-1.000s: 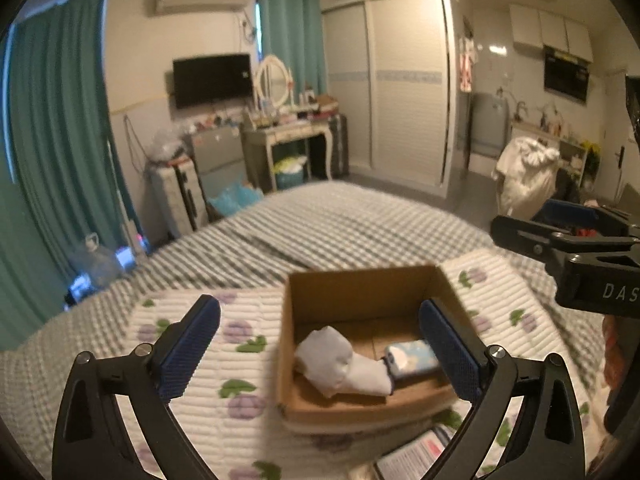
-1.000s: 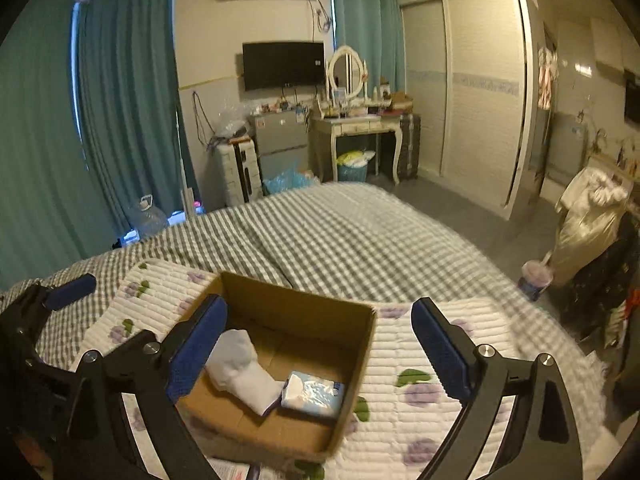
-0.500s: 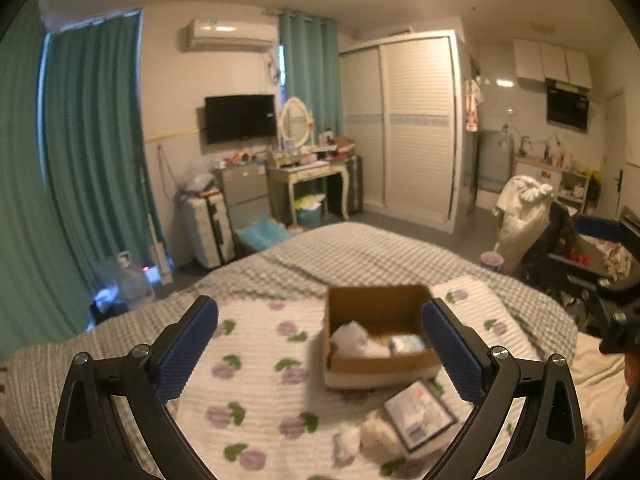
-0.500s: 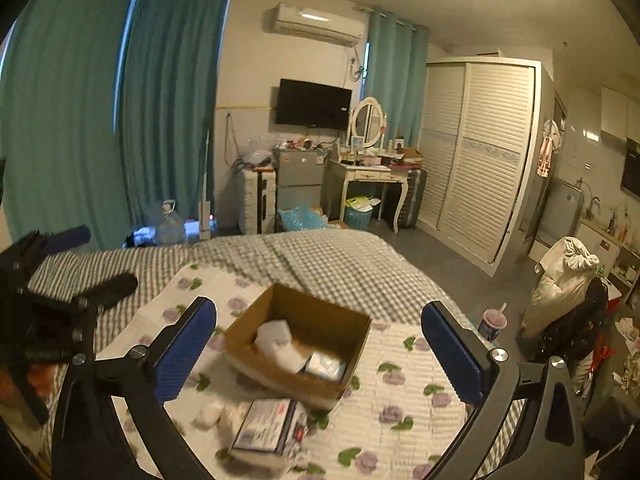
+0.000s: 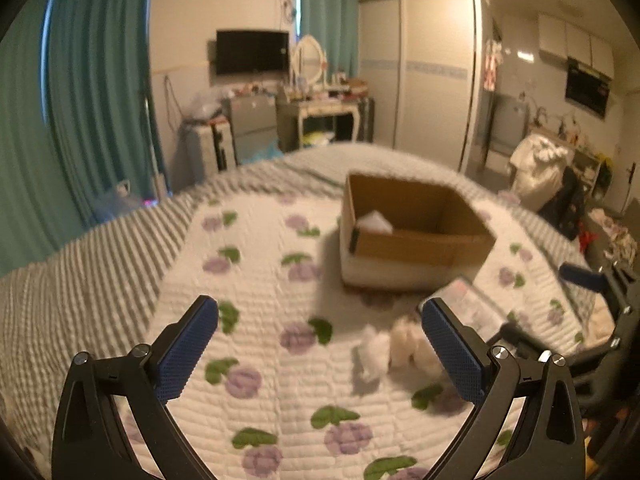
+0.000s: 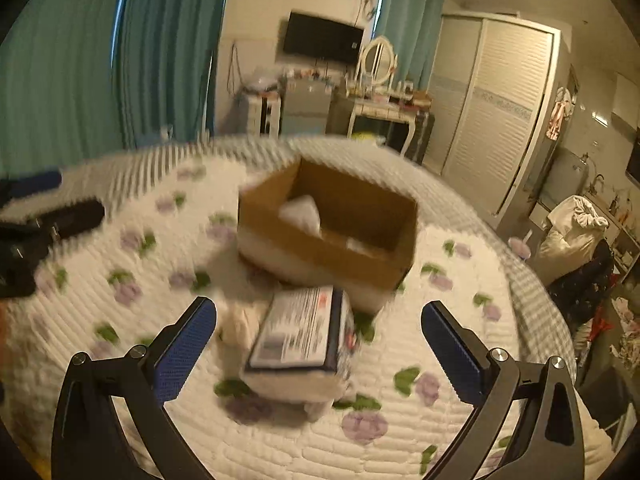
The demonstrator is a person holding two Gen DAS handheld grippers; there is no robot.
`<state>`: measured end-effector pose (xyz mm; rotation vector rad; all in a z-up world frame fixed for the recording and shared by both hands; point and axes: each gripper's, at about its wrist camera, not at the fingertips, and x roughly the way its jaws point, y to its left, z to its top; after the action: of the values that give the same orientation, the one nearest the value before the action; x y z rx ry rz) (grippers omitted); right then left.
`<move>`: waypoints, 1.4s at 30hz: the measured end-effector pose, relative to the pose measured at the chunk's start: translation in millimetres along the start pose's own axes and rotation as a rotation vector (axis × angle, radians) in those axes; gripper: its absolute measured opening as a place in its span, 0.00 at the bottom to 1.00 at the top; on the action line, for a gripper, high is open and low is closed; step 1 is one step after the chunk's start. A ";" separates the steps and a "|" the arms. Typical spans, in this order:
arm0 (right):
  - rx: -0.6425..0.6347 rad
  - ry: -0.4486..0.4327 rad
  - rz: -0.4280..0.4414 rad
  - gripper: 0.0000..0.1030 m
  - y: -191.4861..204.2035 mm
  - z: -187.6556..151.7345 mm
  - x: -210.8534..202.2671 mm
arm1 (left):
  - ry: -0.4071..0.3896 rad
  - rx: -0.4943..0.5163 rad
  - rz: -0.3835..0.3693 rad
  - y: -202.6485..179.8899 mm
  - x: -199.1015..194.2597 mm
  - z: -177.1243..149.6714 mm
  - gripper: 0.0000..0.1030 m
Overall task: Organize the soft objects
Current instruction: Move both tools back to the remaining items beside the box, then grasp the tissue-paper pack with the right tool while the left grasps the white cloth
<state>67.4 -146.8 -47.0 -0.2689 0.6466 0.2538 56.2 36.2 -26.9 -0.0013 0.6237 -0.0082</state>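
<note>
A brown cardboard box [image 5: 416, 236] stands on the flowered quilt, with a white soft item [image 5: 374, 222] inside; it also shows in the right wrist view [image 6: 332, 232]. In front of it lie a white crumpled cloth [image 5: 374, 350] and a cream plush item [image 5: 408, 346]. A flat pack with a printed label [image 6: 300, 332] lies below the box, the cream plush item [image 6: 236, 328] beside it. My left gripper [image 5: 320, 356] is open and empty, above the quilt left of the cloth. My right gripper [image 6: 320, 352] is open and empty, above the pack.
The quilt [image 5: 260, 320] covers a grey checked bed. The right gripper shows at the right edge of the left wrist view [image 5: 592, 300]; the left one shows at the left of the right wrist view [image 6: 48, 220]. Curtains, a dresser and wardrobes stand beyond the bed.
Both grippers pulled back from the box, rose, then dropped low over the quilt again. The loose items in front of the box now lie between or near the fingers. Both stay open.
</note>
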 end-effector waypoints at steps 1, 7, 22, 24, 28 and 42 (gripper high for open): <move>-0.028 0.038 0.011 1.00 6.9 -11.7 14.1 | 0.012 -0.005 -0.001 0.0 4.7 -5.7 1.00; -0.088 0.128 0.029 1.00 20.3 -43.3 55.9 | 0.100 0.014 -0.018 -11.2 35.2 -30.8 1.00; 0.042 0.080 0.074 0.70 -15.5 -43.4 55.3 | 0.139 0.044 0.003 -41.0 40.8 -37.5 0.99; 0.083 0.046 0.068 0.69 -30.2 -36.8 45.6 | 0.146 0.038 -0.009 -49.3 43.1 -38.0 0.99; 0.176 0.007 0.037 0.69 -62.7 -27.1 34.3 | 0.174 0.058 -0.043 -75.6 54.7 -42.5 0.93; 0.279 0.005 0.052 0.69 -96.6 -31.4 40.2 | 0.290 0.148 -0.081 -114.8 130.3 -48.3 0.67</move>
<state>111.1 -241.3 -79.9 0.0150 0.6856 0.2093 132.9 -79.6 -141.8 0.1200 0.9119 -0.1354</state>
